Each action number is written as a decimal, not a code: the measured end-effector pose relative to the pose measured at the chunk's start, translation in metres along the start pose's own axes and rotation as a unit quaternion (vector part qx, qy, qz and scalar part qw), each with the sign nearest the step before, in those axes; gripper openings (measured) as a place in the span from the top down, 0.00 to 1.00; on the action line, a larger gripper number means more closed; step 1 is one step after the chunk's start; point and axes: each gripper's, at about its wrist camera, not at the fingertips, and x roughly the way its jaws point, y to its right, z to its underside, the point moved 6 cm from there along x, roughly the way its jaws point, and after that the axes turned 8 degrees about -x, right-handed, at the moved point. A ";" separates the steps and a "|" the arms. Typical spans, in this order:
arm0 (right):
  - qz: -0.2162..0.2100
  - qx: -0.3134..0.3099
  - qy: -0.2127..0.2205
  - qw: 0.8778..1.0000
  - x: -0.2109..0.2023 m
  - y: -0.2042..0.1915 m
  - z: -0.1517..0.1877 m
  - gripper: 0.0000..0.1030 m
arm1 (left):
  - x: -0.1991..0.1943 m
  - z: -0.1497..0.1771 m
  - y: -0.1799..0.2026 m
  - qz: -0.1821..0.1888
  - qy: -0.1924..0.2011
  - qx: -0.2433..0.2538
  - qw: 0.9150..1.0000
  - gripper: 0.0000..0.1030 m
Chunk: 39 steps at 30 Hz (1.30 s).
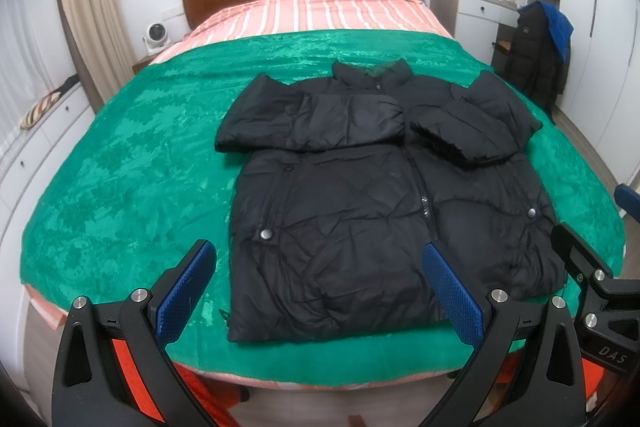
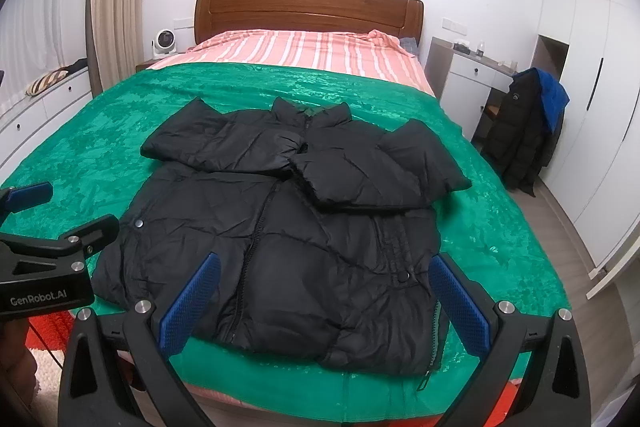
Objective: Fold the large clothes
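A black puffer jacket lies front up on a green blanket, collar toward the headboard, both sleeves folded across the chest. It also shows in the right wrist view. My left gripper is open and empty, held above the jacket's hem near the foot of the bed. My right gripper is open and empty, over the hem's right part. The right gripper shows at the right edge of the left wrist view, and the left gripper at the left edge of the right wrist view.
The bed has a wooden headboard and a pink striped sheet. A dark coat with a blue garment hangs on a chair at the right by a white desk. White drawers line the left wall. A small fan stands on the nightstand.
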 end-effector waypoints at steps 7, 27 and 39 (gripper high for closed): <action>-0.030 0.065 0.011 0.997 0.011 0.041 0.011 0.01 | 0.021 -0.007 -0.035 0.013 -0.010 -0.028 0.999 0.00; -0.137 0.292 -0.131 0.938 0.150 0.129 0.141 0.42 | 0.166 0.064 -0.104 0.078 -0.215 -0.122 0.966 0.74; -0.101 0.207 -0.136 0.964 0.111 0.129 0.130 0.78 | 0.121 0.059 -0.113 0.057 -0.195 -0.064 0.977 0.88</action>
